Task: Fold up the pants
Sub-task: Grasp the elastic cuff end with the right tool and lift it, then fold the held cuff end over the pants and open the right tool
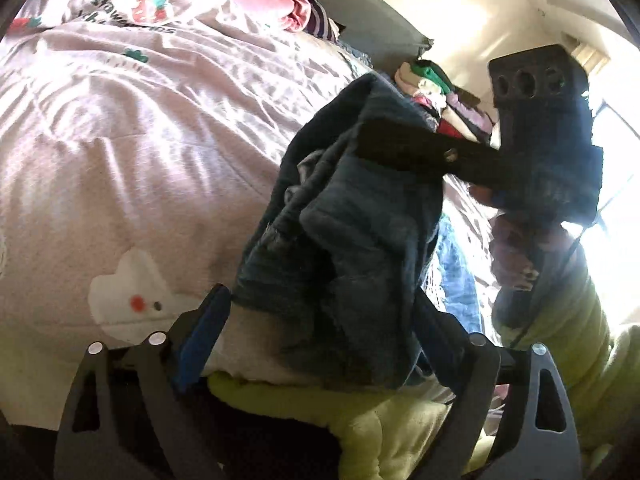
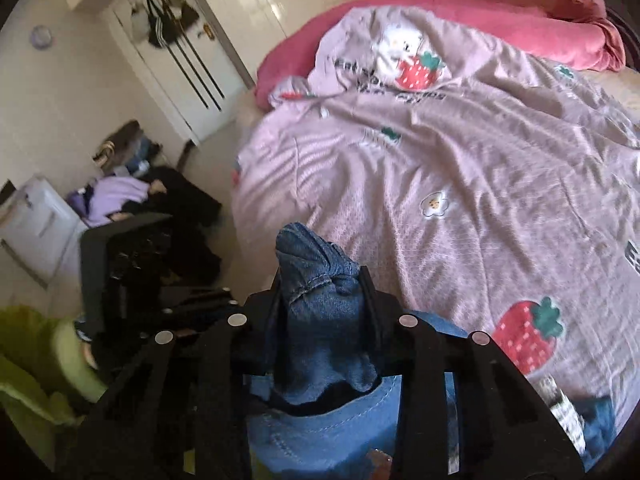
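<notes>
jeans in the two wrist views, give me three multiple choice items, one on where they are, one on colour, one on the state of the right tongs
1. Where are the jeans?
A. Flat on the floor
B. Held up over the bed
C. Hanging on the door

2. What colour is the blanket bunched at the far end of the bed?
A. Pink
B. Green
C. Black

3. How do the right tongs stand?
A. Wide open, nothing held
B. Shut on a sock
C. Shut on the jeans

Key:
1 B, since the left wrist view shows the denim hanging between the left tongs and the other tool above the lilac cover.
2 A, since the right wrist view shows a pink roll behind the strawberry-print cover.
3 C, since a bunch of blue denim is pinched between the two black fingers.
</notes>
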### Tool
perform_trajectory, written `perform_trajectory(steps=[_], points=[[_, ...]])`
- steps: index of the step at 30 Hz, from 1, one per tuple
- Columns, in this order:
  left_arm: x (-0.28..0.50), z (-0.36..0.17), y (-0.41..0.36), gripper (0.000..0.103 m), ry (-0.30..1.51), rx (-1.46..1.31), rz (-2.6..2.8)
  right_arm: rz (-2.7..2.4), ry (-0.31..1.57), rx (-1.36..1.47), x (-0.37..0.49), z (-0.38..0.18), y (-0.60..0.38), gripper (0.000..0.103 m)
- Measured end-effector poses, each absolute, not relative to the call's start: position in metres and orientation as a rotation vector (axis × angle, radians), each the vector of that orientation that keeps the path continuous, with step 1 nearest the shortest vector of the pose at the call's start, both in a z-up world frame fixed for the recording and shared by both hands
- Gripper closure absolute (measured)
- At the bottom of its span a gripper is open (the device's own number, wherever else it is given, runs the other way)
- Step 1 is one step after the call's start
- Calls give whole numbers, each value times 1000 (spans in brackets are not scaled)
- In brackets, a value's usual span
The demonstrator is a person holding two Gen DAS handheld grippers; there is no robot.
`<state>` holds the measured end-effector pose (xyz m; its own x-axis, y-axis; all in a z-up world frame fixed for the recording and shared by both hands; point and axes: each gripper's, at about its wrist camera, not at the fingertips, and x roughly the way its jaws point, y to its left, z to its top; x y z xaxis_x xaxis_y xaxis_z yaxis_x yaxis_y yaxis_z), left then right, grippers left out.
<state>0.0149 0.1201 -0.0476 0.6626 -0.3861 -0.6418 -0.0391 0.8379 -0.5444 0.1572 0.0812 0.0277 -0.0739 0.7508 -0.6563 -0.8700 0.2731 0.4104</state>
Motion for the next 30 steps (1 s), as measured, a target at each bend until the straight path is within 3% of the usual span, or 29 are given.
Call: perform_trajectory(steps=[8,11,20,23,30], points=[[38,-54,94,6,854,-648,-322,1337,908,-83,164,40,43,76],[47,-41,74,24,836,-638,-366,1331,889,-61,165,43,26,76],[51,-12,21,24,814,-534,-471,1275,848,24,169,48,-34,75],[58,-11,2,17,833,-494,-513,1219,840,51,169,49,-66,68],[60,-35,-47,15,956,-400,-593,942,853,31,165,35,-129,60]])
